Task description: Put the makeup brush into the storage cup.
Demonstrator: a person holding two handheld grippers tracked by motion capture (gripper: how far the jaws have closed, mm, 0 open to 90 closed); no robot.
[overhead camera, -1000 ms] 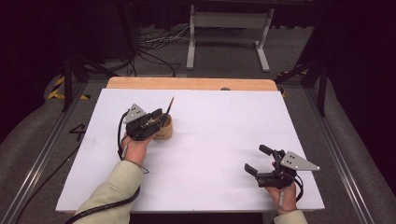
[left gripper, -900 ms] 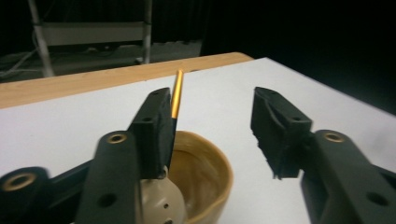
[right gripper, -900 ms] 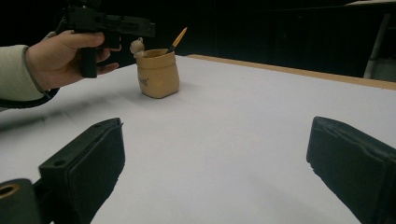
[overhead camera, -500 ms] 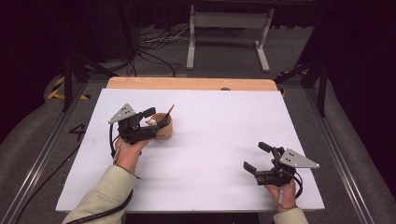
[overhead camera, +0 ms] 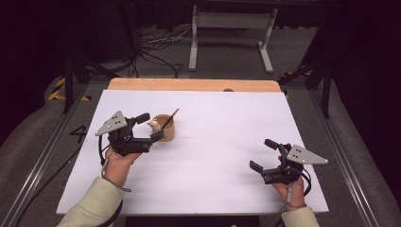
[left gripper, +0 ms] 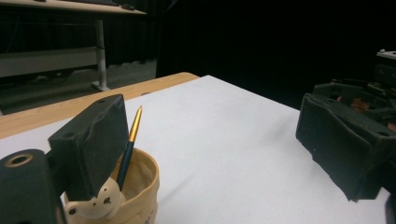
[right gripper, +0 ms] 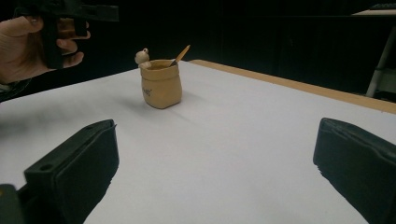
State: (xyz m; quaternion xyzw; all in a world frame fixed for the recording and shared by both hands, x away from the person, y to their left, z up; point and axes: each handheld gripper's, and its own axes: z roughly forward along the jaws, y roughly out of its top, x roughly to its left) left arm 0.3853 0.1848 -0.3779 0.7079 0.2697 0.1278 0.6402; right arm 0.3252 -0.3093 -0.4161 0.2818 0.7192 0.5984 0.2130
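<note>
High view first: the left gripper (overhead camera: pixel 152 126) sits just beside the little tan pot (overhead camera: pixel 165 127), on its left, jaws spread wide with nothing between them, one jaw level with the pot's rim and the other lower against its side. The pot stands on the white table sheet (overhead camera: pixel 217 156), toward its left and far half, with a small pale figure (overhead camera: pixel 153 124) perched on its rim on the gripper's side. One pencil-like stick (overhead camera: pixel 170 118) leans out of the pot, tip up and away from the gripper. I'd judge this as the approach to a grasp, either of the pot or the stick; next the jaws must settle round one of them and close without tipping the pot. The right gripper (overhead camera: pixel 265 156) rests well to the right of the pot, jaws apart and empty. Count: one pot, one stick, one figure, two grippers.
</note>
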